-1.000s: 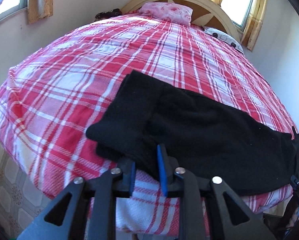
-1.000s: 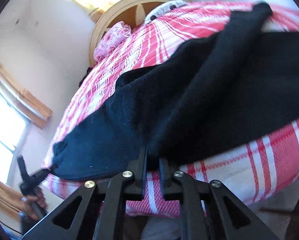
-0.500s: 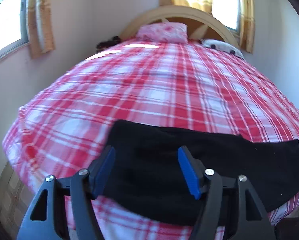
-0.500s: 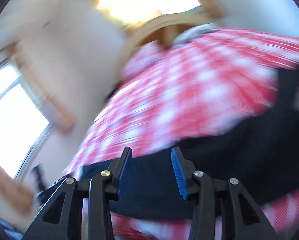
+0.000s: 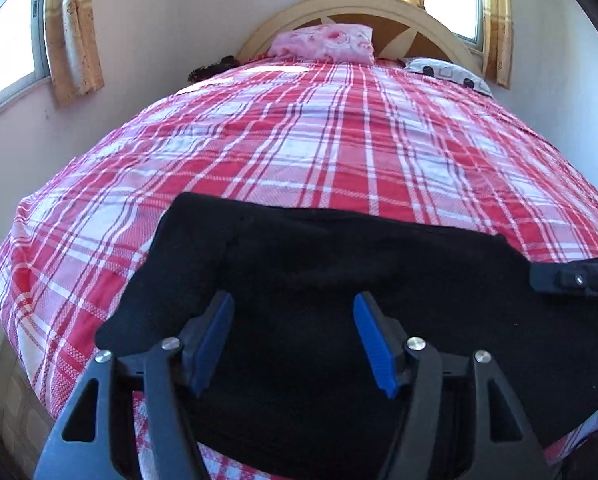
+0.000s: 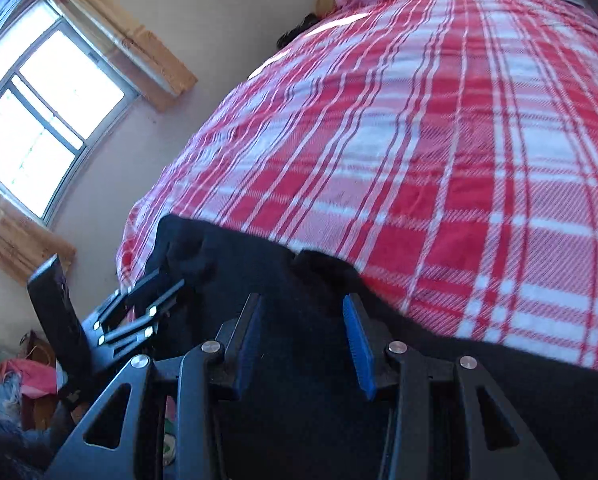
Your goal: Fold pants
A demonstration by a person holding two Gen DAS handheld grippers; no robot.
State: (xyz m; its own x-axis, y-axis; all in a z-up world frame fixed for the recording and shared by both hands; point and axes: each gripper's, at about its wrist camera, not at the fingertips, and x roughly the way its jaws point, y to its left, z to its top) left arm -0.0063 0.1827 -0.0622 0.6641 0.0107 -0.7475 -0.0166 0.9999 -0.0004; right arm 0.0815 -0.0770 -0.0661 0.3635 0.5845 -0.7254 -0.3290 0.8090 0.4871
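Jaws apart, empty, both grippers over black pants point(image 5: 339, 280).

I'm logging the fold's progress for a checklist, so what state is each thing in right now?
black pants: folded into a long band, lying flat across the near edge of the bed.
left hand-held gripper: open, jaws just opened, above the pants, gripping nothing.
right hand-held gripper: open, jaws just opened, over the pants, gripping nothing.
plaid bedspread: spread smooth.
pink pillow: resting against the headboard.
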